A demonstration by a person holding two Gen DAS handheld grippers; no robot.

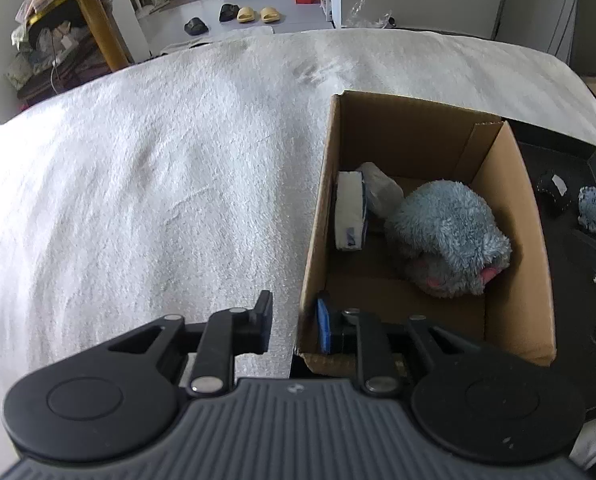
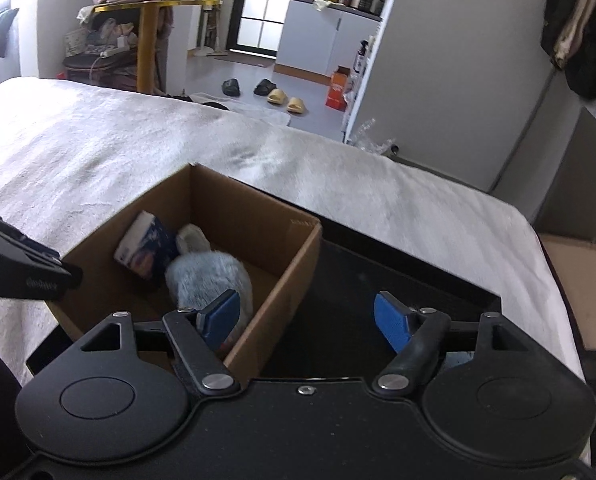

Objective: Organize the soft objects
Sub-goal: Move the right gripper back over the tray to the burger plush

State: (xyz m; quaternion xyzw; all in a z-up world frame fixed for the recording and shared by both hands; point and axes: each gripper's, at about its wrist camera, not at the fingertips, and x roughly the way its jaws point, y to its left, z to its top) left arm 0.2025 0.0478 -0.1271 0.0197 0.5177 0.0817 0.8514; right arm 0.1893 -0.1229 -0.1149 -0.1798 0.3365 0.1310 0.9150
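1. White fleecy bedcover (image 1: 138, 200): spreads ahead of and to the left of the left gripper (image 1: 294, 320).
2. Black tray (image 2: 378, 280): lies on the cover, below and ahead of the right gripper (image 2: 306, 320).
3. Cardboard box (image 1: 514, 240): open-topped, ahead and right of the left gripper, with its far side on the tray's edge.
4. Left gripper: jaws narrow, astride the box's near-left wall. The blue-padded finger is inside the box and the other outside. A strip of cover shows between the outer finger and the wall, so I cannot tell whether the wall is actually pinched.
5. Right gripper: jaws wide apart, nothing between the pads. They straddle the box's right wall, with the left finger over the box interior and the right finger over the tray.
6. Grey-blue plush toy (image 1: 450, 236): inside the box, directly under the right gripper's left finger.
7. White tissue pack (image 1: 350, 208): on edge against the box's left wall, ahead of the left gripper, with a pale grey soft item (image 1: 382, 192) beside it.
8. Small blue fluffy piece (image 1: 594, 212) and dark round item (image 1: 552, 196): on the tray, far right of the left gripper.
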